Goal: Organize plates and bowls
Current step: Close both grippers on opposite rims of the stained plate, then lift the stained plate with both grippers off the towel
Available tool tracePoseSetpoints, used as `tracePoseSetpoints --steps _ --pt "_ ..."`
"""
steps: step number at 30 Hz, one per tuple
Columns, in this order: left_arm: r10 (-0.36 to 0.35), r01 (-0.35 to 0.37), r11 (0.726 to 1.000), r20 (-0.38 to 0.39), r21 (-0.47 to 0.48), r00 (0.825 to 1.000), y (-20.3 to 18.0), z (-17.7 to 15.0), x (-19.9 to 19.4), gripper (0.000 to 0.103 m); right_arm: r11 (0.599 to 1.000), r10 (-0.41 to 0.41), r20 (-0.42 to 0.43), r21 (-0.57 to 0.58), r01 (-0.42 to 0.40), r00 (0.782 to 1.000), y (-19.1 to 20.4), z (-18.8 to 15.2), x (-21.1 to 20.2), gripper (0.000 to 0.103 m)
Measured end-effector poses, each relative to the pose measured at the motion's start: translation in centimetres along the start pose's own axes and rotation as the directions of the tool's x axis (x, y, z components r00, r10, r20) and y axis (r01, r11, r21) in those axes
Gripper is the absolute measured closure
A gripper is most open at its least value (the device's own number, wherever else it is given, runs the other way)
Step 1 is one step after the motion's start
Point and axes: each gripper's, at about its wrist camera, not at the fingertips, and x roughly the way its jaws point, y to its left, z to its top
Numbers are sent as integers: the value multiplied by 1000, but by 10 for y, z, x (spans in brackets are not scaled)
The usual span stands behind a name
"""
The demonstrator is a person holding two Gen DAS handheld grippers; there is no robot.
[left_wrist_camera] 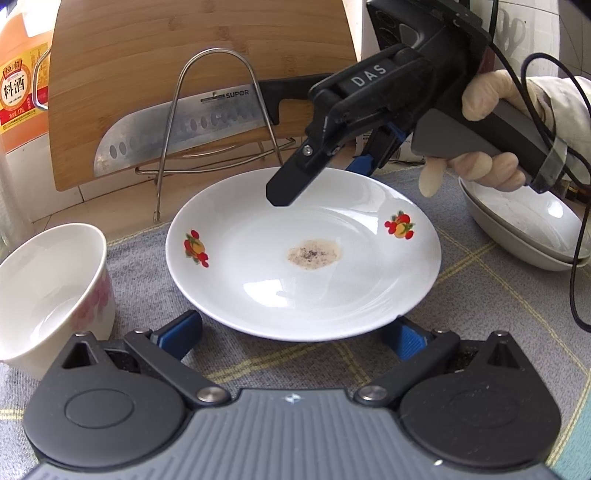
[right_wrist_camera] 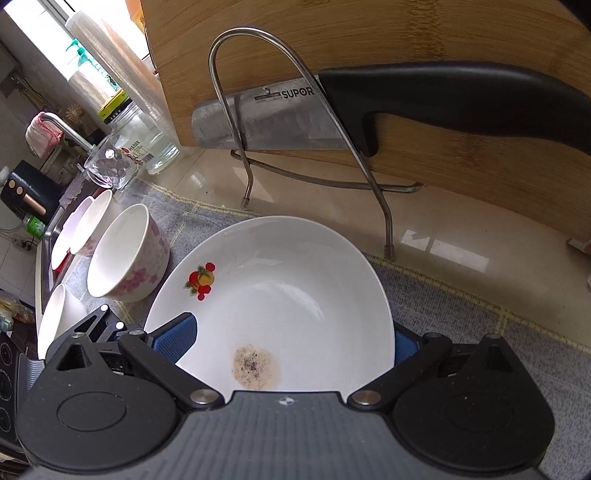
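Here's the plate (left_wrist_camera: 303,254), white with fruit prints and a speckled brown smear near its middle, lying flat on the grey checked cloth (left_wrist_camera: 480,295) over the tabletop. The left gripper (left_wrist_camera: 299,338) sits at its near rim, jaws spread wide on either side, gripping nothing. Across from it, the right gripper (left_wrist_camera: 317,173) hangs over the far rim, a gloved hand (left_wrist_camera: 480,162) on its handle; its own camera shows the jaws wide apart with the plate between them, though whether a pad touches the china is hard to call.

The risk from here: both grippers go for the one plate and pull against each other, or a glazed rim slips from a shallow pinch and drops onto the cloth. A careless sweep could also knock the flowered bowl (left_wrist_camera: 51,291) just left of the plate.

The left view alone shows the grey bowls (left_wrist_camera: 524,229) stacked at the right and the orange bottle (left_wrist_camera: 22,92). The right view adds more white bowls (right_wrist_camera: 79,229) beyond the flowered one, glass jars (right_wrist_camera: 147,136), and a closer look at the knife (right_wrist_camera: 280,118) in its wire rack (right_wrist_camera: 236,110) against the cutting board (right_wrist_camera: 406,33).
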Motion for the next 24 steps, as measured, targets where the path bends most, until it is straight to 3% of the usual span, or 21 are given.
tracePoseSetpoints --steps 9,13,24 --pt "-23 23 999 -7 24 1000 1 3 0 0 998 58 -125 -5 -60 990 -6 25 10 0" --pt "-28 29 999 -7 32 1000 1 4 0 0 996 84 -141 15 -83 986 -9 33 14 0" --pt "-21 21 997 4 69 1000 -2 3 -2 0 998 62 -163 -16 -66 985 -4 34 17 0"
